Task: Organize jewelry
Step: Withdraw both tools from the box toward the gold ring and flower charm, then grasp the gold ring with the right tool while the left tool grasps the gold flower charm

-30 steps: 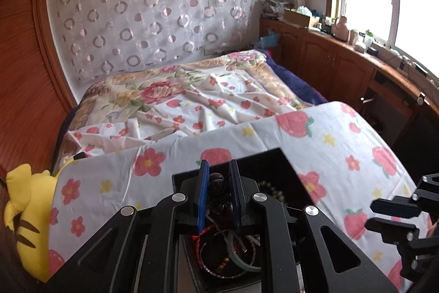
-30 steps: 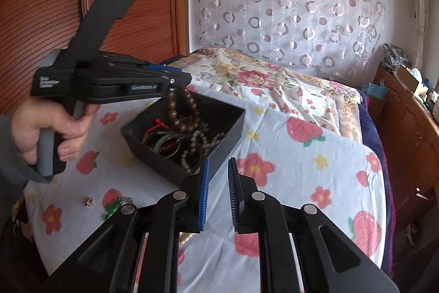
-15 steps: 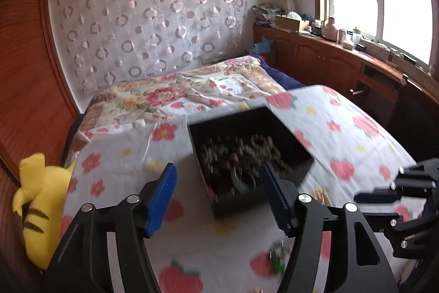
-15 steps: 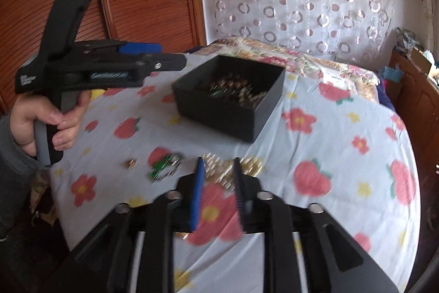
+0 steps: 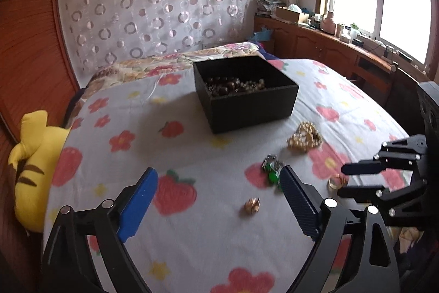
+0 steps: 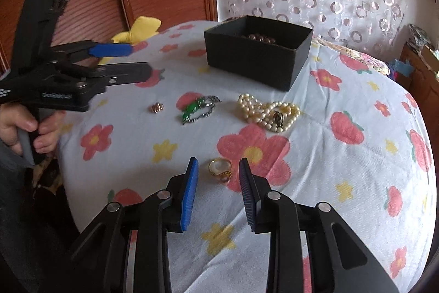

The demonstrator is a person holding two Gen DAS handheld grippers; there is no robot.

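Lying loose on the flowered cloth of the table [image 6: 356,183], just ahead of the right gripper [image 6: 218,184]: a gold ring [image 6: 221,168], framed between jaws spread apart and not yet touching it. Resting further out, a pearl necklace [image 6: 267,111] heaped beside the black box [image 6: 255,56], a green bracelet [image 6: 196,109] and a small gold earring [image 6: 157,108], all apart from one another. Sitting already in the box, dark beads and other strands. Hovering over the near cloth with nothing between its wide-spread jaws, the left gripper [image 5: 216,199], green bracelet just by its right jaw.

Judging the step in hand: closing on the ring for carrying to the box. Risking a miss, since the ring is small, low and smooth, likely slipping flat under the pads or skidding across the cloth when squeezed. Risking, too, pinching a fold of soft cloth along with it and dragging the nearby pieces. Possibly crowding: both grippers working close together over the same patch.
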